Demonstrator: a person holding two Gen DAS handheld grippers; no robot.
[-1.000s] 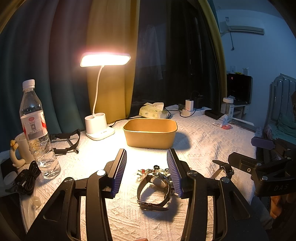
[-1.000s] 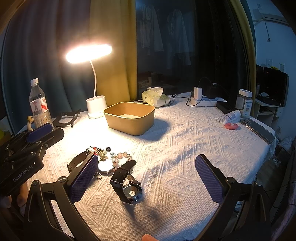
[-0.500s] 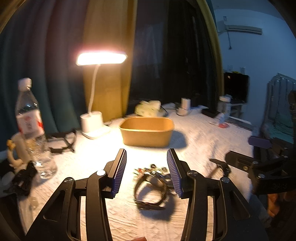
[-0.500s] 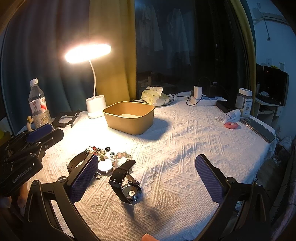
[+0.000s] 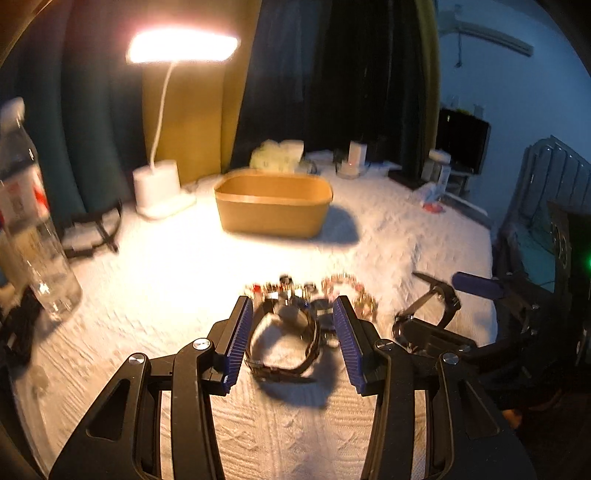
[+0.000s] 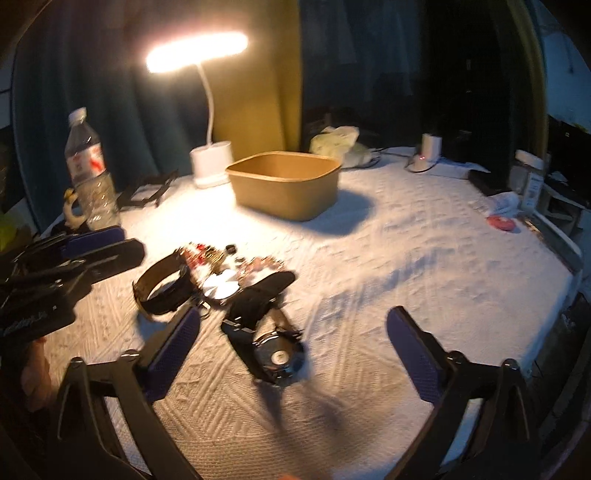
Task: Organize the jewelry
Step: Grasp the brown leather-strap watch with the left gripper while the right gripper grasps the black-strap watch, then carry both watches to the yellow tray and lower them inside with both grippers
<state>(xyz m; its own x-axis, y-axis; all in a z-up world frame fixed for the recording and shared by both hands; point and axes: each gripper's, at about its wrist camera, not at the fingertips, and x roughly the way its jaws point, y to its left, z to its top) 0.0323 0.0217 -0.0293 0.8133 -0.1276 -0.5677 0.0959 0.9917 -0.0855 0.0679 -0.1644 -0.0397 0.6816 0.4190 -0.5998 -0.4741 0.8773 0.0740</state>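
A lit desk lamp (image 6: pixel 207 110) at eleven o'clock casts warm light over the white textured cloth (image 6: pixel 424 258) on the worktop. Behind it hang dark teal curtains (image 6: pixel 92 74) and a mustard panel (image 6: pixel 258 92). A pale blue wall (image 5: pixel 517 92) at two o'clock carries an air conditioner (image 5: pixel 487 35).

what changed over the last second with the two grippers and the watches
Both grippers came down toward the jewelry pile. The left gripper now straddles the brown-strap watch, pads not touching it. The right gripper closed in on the black watch and its jaws are closing, not yet gripping. Nothing was picked up; the tan box and lamp stayed put.
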